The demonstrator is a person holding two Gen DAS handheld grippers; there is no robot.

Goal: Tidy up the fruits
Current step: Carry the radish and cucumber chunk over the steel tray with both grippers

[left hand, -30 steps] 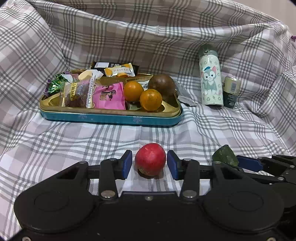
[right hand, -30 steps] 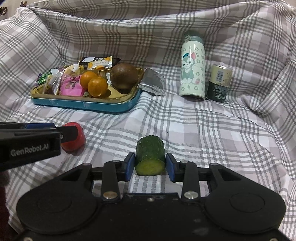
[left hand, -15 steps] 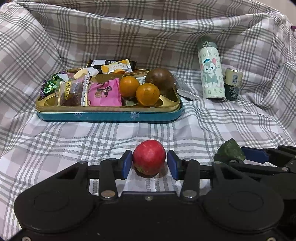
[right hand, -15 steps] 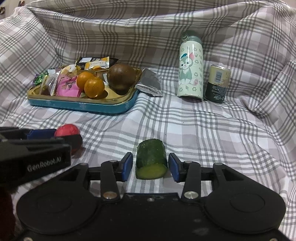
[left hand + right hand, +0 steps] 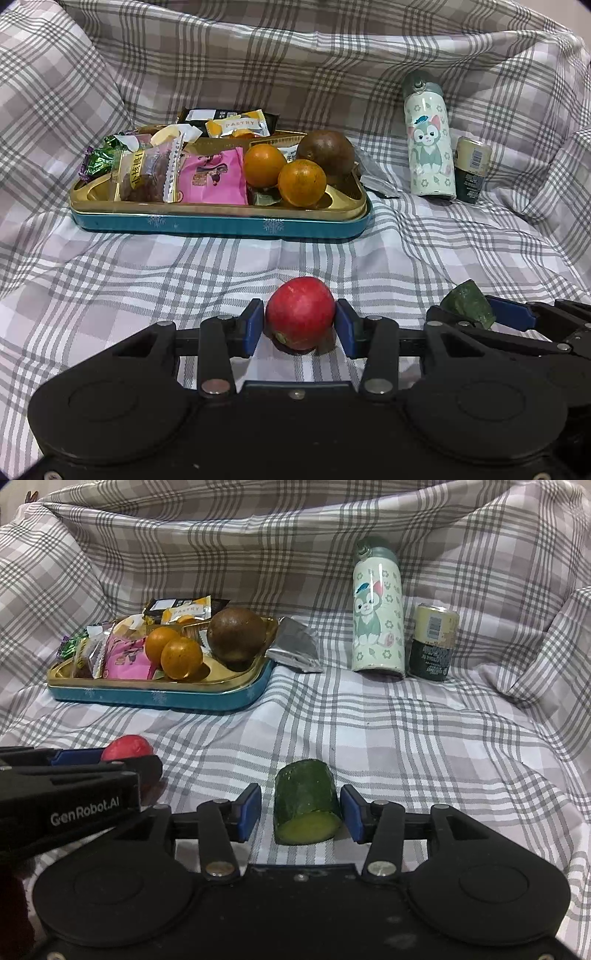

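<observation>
A red apple [image 5: 300, 314] rests on the checked cloth between the blue pads of my left gripper [image 5: 299, 325]. The pads stand close beside it and the jaws are no narrower than before. A cut green cucumber piece [image 5: 306, 797] lies on the cloth between the fingers of my right gripper [image 5: 301, 812]. Its jaws are opening, with a gap on each side of the cucumber. Two oranges [image 5: 264, 164] and a round brown fruit [image 5: 325, 151] sit in the teal and gold tray [image 5: 221, 223] beyond. The two grippers are side by side.
Snack packets fill the tray's left half. A silver foil packet [image 5: 295, 650] lies by the tray's right end. Right of it stand a cartoon-cat bottle [image 5: 426, 136] and a small can [image 5: 471, 170]. The cloth rises in folds behind and at both sides.
My right gripper's pads have drawn apart from the cucumber, which stays on the cloth. The apple now fills more of the gap between my left pads.
</observation>
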